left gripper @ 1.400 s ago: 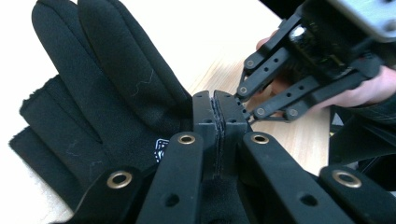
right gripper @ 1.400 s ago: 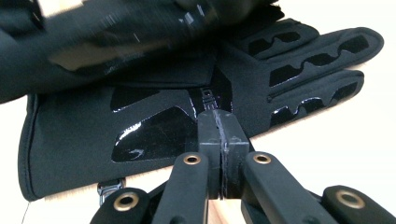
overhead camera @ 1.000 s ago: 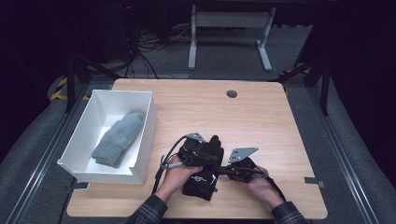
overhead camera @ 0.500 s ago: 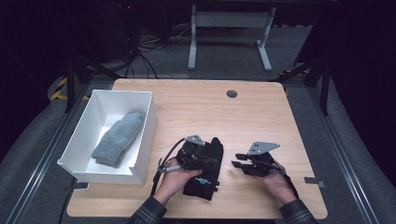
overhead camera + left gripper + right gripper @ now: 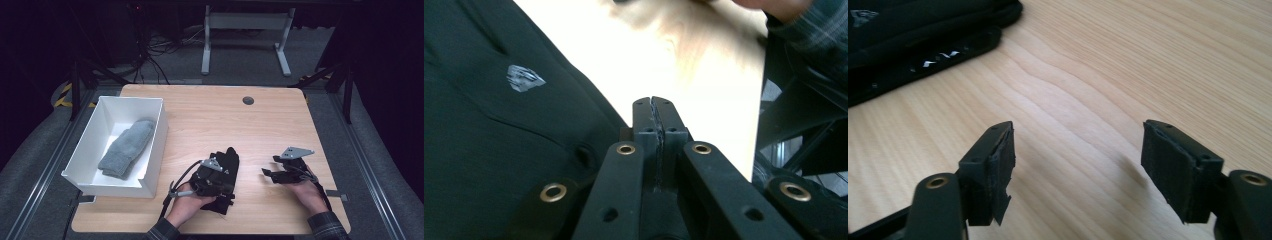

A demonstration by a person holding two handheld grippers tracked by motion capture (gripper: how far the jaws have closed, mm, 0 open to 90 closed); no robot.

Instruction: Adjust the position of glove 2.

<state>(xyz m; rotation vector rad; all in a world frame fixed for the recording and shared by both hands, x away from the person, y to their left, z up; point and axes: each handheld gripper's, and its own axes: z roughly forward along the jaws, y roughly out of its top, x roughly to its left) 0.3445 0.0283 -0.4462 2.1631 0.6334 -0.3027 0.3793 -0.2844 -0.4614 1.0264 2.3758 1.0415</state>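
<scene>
A black glove (image 5: pixel 228 161) with a small grey logo lies on the wooden table (image 5: pixel 210 115) near its front edge. My left gripper (image 5: pixel 222 181) rests on top of the glove, jaws pressed together. In the left gripper view the shut gripper (image 5: pixel 654 102) shows nothing between its tips, and the glove (image 5: pixel 499 125) spreads to the left beneath it. My right gripper (image 5: pixel 269 166) hovers low over bare wood to the right of the glove, apart from it. Its jaws (image 5: pixel 1078 150) stand wide open and empty, with the glove (image 5: pixel 913 35) at the upper left.
A white bin (image 5: pixel 87 170) stands at the table's left side with a grey knit piece (image 5: pixel 125 147) lying inside. A round cable hole (image 5: pixel 248 100) sits near the far edge. A person's sleeve (image 5: pixel 809 30) shows in the left gripper view.
My right gripper has drawn away from the glove toward the right and now stands open over bare wood. The left gripper stays on the glove.
</scene>
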